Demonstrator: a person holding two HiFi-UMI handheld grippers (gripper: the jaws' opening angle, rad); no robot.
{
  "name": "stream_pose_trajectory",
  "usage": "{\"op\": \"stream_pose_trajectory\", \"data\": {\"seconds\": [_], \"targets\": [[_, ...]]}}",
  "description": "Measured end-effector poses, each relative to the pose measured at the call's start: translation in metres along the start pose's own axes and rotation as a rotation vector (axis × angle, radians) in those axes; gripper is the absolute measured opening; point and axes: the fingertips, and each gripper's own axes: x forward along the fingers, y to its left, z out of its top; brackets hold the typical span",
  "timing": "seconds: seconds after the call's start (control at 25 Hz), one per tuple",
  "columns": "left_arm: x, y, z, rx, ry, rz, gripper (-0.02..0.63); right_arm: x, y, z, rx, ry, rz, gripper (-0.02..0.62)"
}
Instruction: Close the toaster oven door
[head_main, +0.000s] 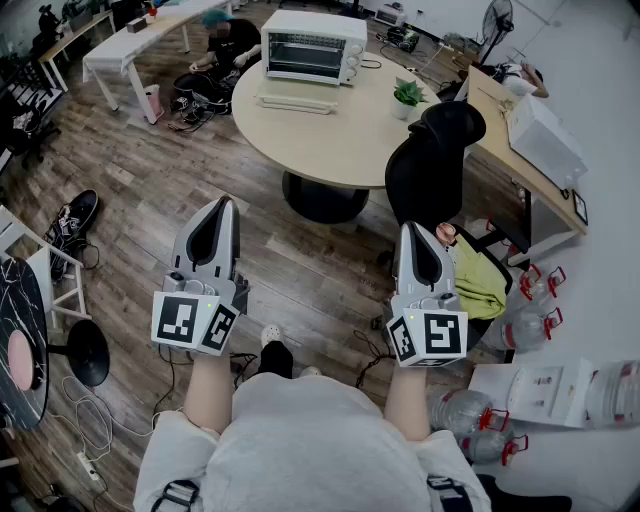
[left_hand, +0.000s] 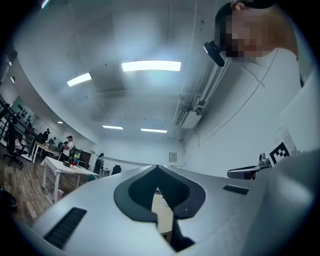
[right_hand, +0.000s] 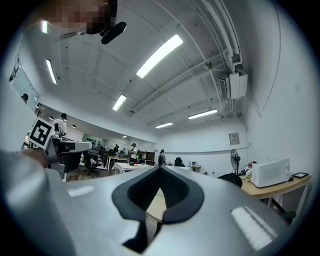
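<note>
So the toaster oven (head_main: 310, 45) sits at the far edge of the round table (head_main: 330, 150), well away from us. Its door (head_main: 297, 100) looks dropped open, lying flat on the tabletop right in front of the oven. A little potted plant (head_main: 407, 95) stands near the table's right edge, and that's about all that's on there.

Around the table, there's a black office chair (head_main: 435, 155) pulled up at the near-right side, with a yellow-green cloth (head_main: 478, 280) lower down beside it. A person (head_main: 230, 42) is crouched on the floor past the table's far-left edge, next to the oven.

We're holding both grippers out low over the wood floor, nowhere near the table. The left gripper (head_main: 224, 204) has its fingers clenched together with nothing between them, and its own view shows the tips meeting. Same deal with the right gripper (head_main: 407, 229): fingers squeezed tight, empty. Both point toward the table and tilt up a bit.
</note>
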Motion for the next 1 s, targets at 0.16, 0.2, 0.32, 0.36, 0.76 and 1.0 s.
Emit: {"op": "stream_pose_trajectory", "data": {"seconds": [0.16, 0.2, 0.32, 0.36, 0.76, 1.0], "targets": [[0.000, 0.003, 0.000, 0.002, -0.003, -0.002, 0.008, 0.001, 0.003, -0.001, -0.003, -0.002, 0.000, 0.011], [0.000, 0.004, 0.000, 0.001, -0.003, -0.003, 0.008, 0.002, 0.003, -0.001, -0.003, -0.001, -0.001, 0.011], [0.003, 0.006, 0.000, 0.000, -0.004, -0.006, 0.008, 0.005, 0.004, -0.002, -0.005, 0.000, -0.002, 0.011], [0.004, 0.007, 0.000, 0.000, -0.004, -0.007, 0.008, 0.007, 0.004, -0.002, -0.005, 0.001, -0.003, 0.011], [0.032, 0.032, 0.000, 0.027, -0.022, -0.034, 0.008, 0.042, 0.007, -0.003, 0.011, -0.033, -0.012, 0.011], [0.060, 0.063, 0.000, 0.029, -0.038, -0.043, 0.008, 0.081, 0.013, -0.006, -0.003, -0.043, -0.017, 0.011]]}}
